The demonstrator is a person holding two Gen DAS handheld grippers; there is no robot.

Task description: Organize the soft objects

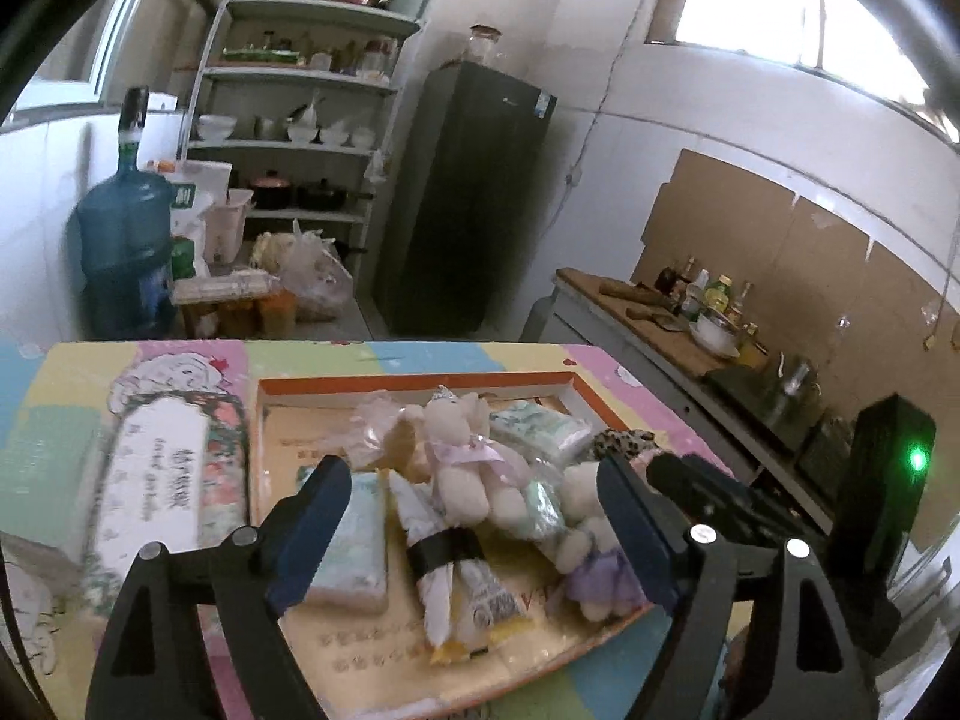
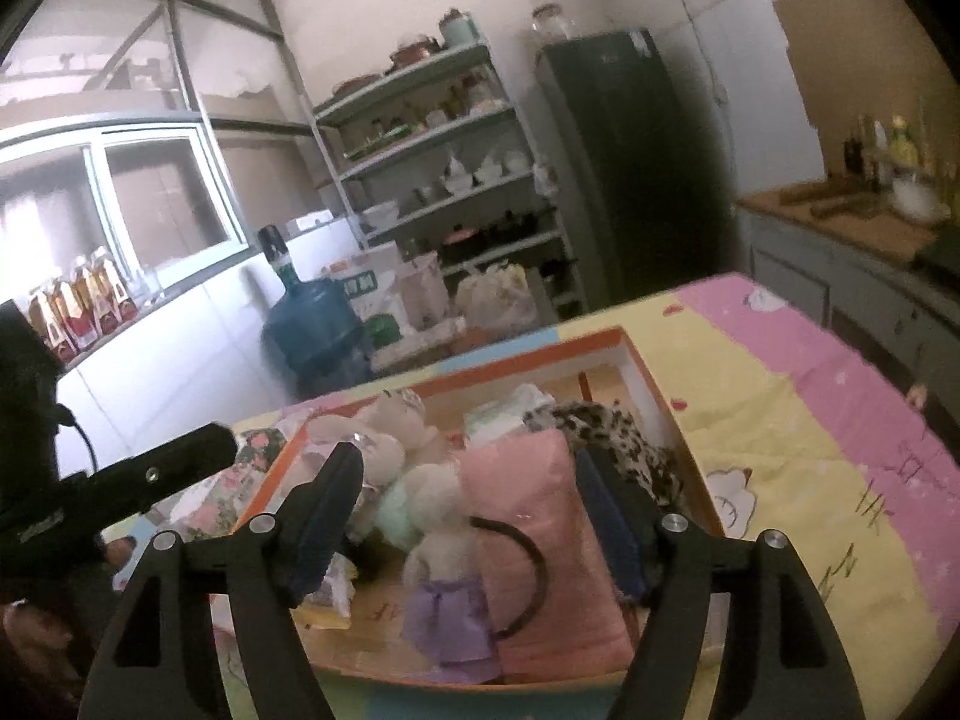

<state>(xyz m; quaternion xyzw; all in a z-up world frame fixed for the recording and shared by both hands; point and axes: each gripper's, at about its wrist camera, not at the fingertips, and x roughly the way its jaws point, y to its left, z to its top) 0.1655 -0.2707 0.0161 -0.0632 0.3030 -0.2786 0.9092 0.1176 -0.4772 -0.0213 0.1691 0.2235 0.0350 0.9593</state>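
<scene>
An orange-rimmed cardboard box sits on a pastel cartoon tablecloth and holds soft things. A plush bear in a pink bow, a bear in a purple skirt, tissue packs and snack packets lie in it. My left gripper is open above them, empty. In the right wrist view the box also holds a pink folded cloth, a leopard-print item and a black hair band. My right gripper is open around the purple-skirted bear and the cloth.
A flowered tissue pack lies on the cloth left of the box. Behind the table stand a blue water jug, a metal shelf with dishes and a dark fridge. A kitchen counter runs along the right.
</scene>
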